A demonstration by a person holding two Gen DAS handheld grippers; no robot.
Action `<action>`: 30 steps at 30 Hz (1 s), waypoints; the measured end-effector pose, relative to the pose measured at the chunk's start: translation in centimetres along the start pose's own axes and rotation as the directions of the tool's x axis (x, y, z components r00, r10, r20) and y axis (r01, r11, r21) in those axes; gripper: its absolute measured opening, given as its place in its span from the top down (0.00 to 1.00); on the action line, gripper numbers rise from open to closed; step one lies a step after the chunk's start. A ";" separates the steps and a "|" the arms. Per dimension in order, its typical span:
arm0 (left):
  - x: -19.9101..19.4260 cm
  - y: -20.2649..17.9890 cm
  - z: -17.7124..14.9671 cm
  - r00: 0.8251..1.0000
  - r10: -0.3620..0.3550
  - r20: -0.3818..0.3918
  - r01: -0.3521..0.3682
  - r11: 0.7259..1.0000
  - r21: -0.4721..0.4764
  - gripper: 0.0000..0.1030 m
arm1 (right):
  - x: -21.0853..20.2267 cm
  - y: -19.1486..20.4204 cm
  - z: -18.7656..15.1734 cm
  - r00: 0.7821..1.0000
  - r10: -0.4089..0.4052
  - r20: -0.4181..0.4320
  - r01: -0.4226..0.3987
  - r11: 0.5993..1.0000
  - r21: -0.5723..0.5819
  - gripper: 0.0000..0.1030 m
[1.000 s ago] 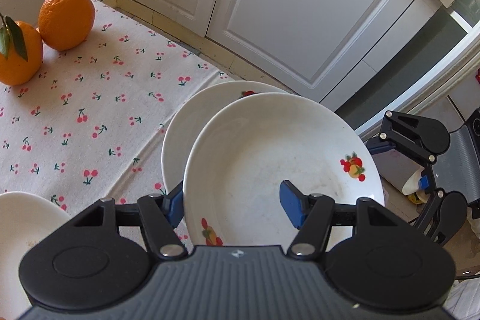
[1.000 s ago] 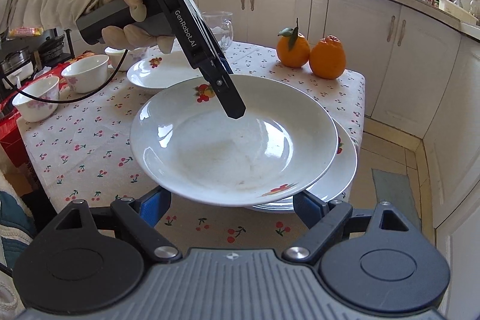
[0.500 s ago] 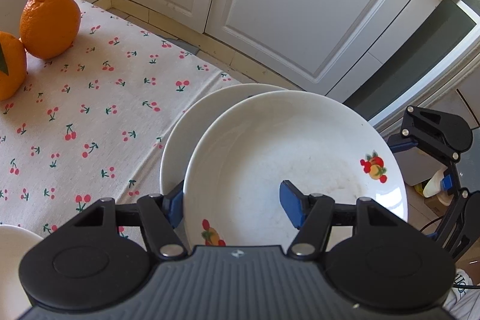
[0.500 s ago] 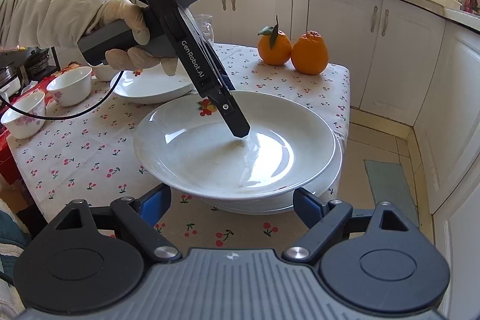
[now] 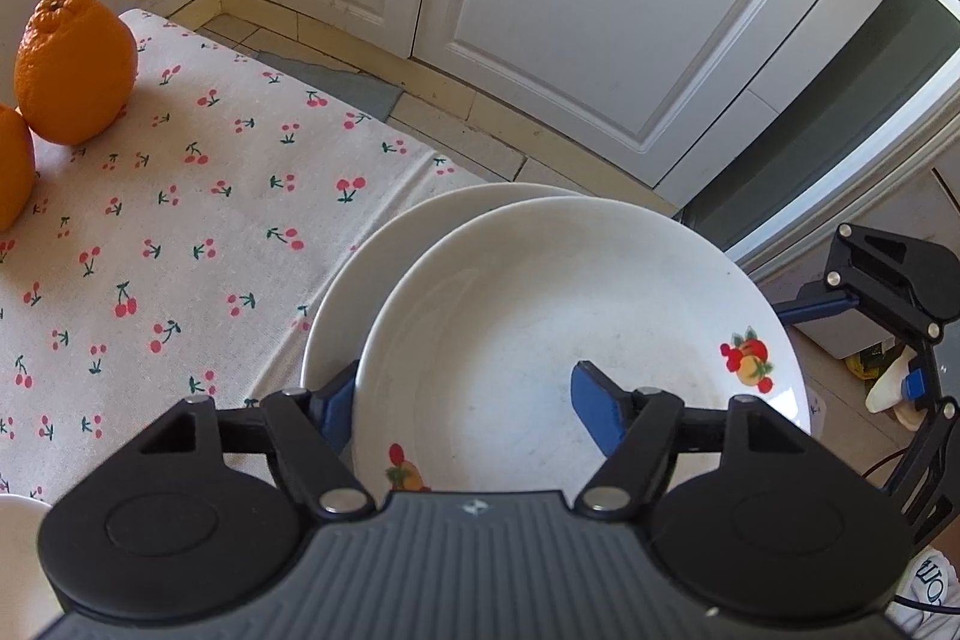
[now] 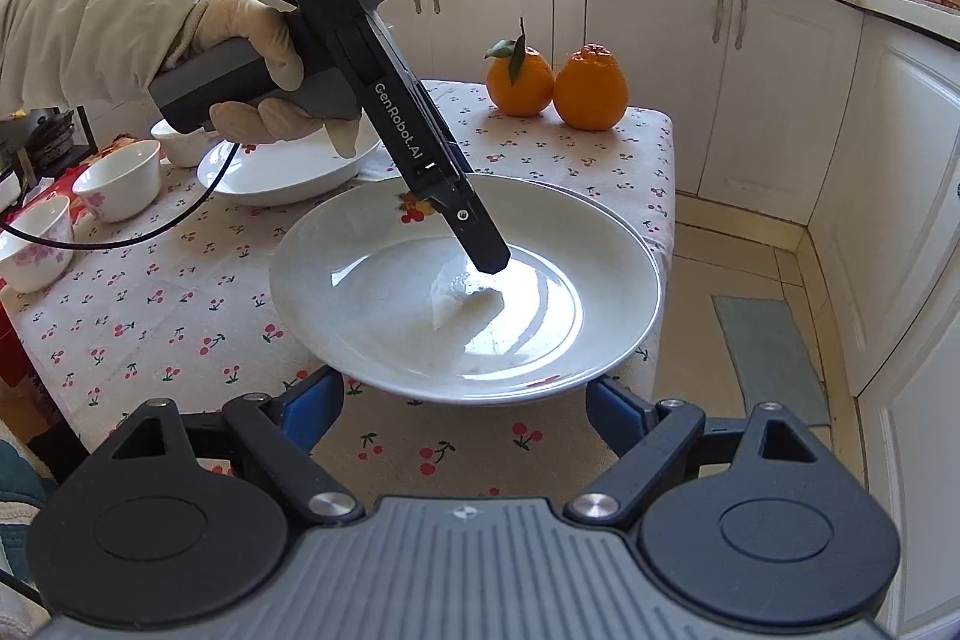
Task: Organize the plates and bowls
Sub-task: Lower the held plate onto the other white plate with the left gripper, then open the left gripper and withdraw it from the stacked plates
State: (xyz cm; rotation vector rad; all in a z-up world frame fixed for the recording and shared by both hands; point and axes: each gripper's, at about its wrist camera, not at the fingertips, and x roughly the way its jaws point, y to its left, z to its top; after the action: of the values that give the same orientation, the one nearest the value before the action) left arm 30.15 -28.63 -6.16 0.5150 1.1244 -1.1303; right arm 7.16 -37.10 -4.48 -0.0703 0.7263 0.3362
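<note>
A white deep plate with fruit prints (image 5: 540, 316) (image 6: 468, 292) rests on a second white plate (image 5: 372, 280) at the table corner. My left gripper (image 5: 468, 406) straddles the top plate's near rim, one blue finger (image 5: 600, 412) inside the plate and the other below its rim; its jaws stand wide and do not pinch the rim. In the right wrist view the left gripper (image 6: 480, 250) reaches down into the plate. My right gripper (image 6: 462, 412) is open and empty just in front of the plates.
Two oranges (image 6: 555, 82) stand at the far table corner. Another white plate (image 6: 282, 166) and small bowls (image 6: 120, 178) sit at the left on the cherry tablecloth (image 6: 180, 292). White cabinets (image 6: 780, 100) and floor lie past the table edge.
The top plate has come down from above the lower plate and now rests on it. The right gripper has drawn back a little.
</note>
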 end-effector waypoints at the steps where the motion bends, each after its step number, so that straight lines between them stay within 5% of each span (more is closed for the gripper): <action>1: -0.1 0.0 0.1 1.000 0.005 -0.006 -0.005 1.000 0.001 0.30 | -0.1 0.0 0.0 1.000 0.000 0.003 0.000 1.000 0.001 0.11; 11: -1.5 -0.1 -0.5 0.999 0.037 0.003 -0.038 0.999 0.016 0.27 | -0.1 0.2 -0.2 1.000 0.004 0.012 -0.004 1.000 0.007 0.11; 23: -3.8 -0.1 -2.2 0.989 0.104 0.101 -0.101 0.994 -0.033 0.21 | -0.7 1.5 0.2 0.999 0.010 0.042 -0.009 1.000 -0.020 0.10; 26: -5.4 -0.9 -3.4 0.975 0.146 0.166 -0.140 0.989 -0.045 0.21 | -1.6 2.6 0.5 0.998 0.000 0.060 0.003 0.999 -0.048 0.03; 30: -7.7 -2.4 -5.6 0.935 0.249 0.253 -0.236 0.968 -0.083 0.18 | -2.4 3.8 0.8 0.997 -0.025 0.069 0.029 0.997 -0.067 0.00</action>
State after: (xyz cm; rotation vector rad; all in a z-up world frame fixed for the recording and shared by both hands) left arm 25.56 -21.67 -0.97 0.4362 0.8320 -0.9206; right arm 4.77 -33.98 -2.11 -0.1324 0.6457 0.3360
